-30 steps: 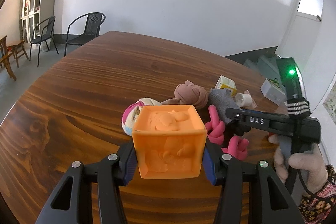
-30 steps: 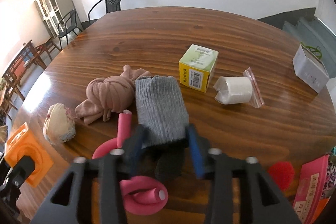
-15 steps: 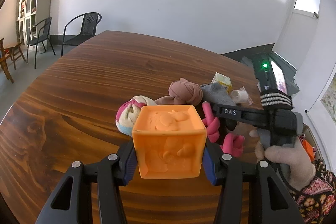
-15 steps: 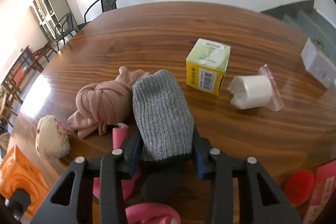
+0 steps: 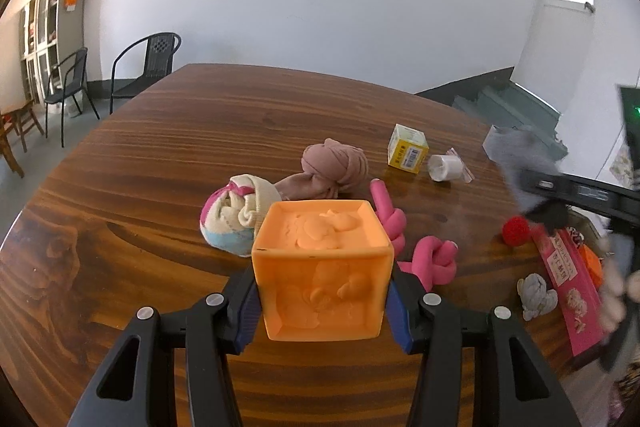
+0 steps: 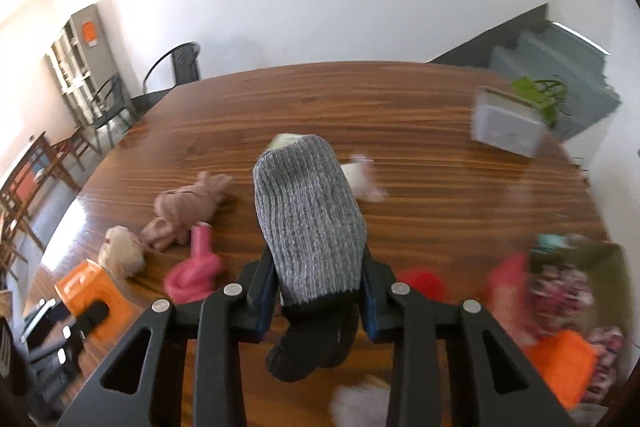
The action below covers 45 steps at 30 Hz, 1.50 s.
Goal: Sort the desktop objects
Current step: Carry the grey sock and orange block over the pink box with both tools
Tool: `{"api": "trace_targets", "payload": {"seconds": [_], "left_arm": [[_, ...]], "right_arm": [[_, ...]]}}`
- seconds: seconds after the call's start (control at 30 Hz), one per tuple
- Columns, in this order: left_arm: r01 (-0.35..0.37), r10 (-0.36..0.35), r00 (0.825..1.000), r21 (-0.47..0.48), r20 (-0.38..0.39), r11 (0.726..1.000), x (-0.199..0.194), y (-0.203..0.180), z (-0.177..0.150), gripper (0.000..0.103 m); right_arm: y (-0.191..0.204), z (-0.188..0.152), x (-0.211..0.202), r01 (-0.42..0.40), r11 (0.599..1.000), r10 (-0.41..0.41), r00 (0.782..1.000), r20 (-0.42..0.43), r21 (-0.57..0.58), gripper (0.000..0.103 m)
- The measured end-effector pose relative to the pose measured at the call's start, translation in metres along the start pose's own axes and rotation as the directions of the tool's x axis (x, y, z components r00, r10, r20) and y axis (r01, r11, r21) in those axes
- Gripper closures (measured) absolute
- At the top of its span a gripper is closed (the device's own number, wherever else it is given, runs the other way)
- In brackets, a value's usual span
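On the wooden table (image 5: 168,163), the biggest thing in both views, the loose items sit in a cluster at the near right part, and I hold two of them up off it.

Left gripper (image 5: 322,301): I have its fingers clamped on the orange cube (image 5: 322,275), one blue pad on each side face. The cube sits square between the fingertips, embossed top up, clear of the wood. No long axis to mind here.

Right gripper (image 6: 318,301): fingers clamped on the grey sock (image 6: 310,219) at its dark cuff. Its long axis runs straight forward along the fingers, the grey body standing out ahead and the dark end drooping below the pads. The view is motion-blurred, so I judge this hand is in transit.

The relation I am watching: the sock's free length projects well past the fingertips, so it would meet any surface or pile before the pads do.

Lying on the table between the two grippers: the brown knotted cloth (image 5: 336,167), the rolled pink-and-white sock (image 5: 234,219), and the pink foam knot (image 5: 430,259). Farther right, near my right gripper: the yellow box (image 5: 408,149), the white roll (image 5: 444,167), the red ball (image 5: 516,231).

I cannot tell from these views where the sorted groups are meant to be.
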<state>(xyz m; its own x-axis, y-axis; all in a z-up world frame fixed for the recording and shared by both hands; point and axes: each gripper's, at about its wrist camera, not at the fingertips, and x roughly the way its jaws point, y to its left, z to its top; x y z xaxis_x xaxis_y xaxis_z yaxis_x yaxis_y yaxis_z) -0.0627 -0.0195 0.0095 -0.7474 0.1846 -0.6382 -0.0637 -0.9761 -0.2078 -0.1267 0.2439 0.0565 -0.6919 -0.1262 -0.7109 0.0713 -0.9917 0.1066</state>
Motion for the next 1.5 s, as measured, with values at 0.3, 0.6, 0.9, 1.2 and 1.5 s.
{"api": "trace_targets", "payload": {"seconds": [0.3, 0.6, 0.9, 1.2, 1.5], "left_arm": [[0.015, -0.015, 1.000, -0.023, 0.008, 1.000, -0.005, -0.007, -0.003, 0.049], [0.069, -0.069, 0.998, -0.024, 0.006, 0.997, -0.012, -0.032, -0.009, 0.049], [0.095, -0.095, 0.995, 0.008, -0.021, 0.995, -0.007, -0.062, -0.012, 0.049], [0.119, -0.117, 0.992, 0.042, -0.047, 0.992, -0.001, -0.093, -0.016, 0.049], [0.157, -0.151, 0.986, 0.076, -0.073, 0.985, 0.002, -0.124, -0.011, 0.049]], "right_arm": [[-0.115, -0.013, -0.062, 0.195, 0.971, -0.198, 0.980, 0.010, 0.136, 0.066], [-0.161, -0.026, -0.065, 0.252, 0.946, -0.252, 0.967, -0.028, 0.203, 0.066], [-0.199, -0.041, -0.056, 0.241, 0.935, -0.235, 0.971, -0.053, 0.261, 0.066], [-0.211, -0.044, -0.053, 0.200, 0.932, -0.190, 0.980, -0.060, 0.303, 0.059], [-0.211, -0.059, -0.071, 0.171, 0.929, -0.187, 0.982, 0.016, 0.327, 0.049]]}}
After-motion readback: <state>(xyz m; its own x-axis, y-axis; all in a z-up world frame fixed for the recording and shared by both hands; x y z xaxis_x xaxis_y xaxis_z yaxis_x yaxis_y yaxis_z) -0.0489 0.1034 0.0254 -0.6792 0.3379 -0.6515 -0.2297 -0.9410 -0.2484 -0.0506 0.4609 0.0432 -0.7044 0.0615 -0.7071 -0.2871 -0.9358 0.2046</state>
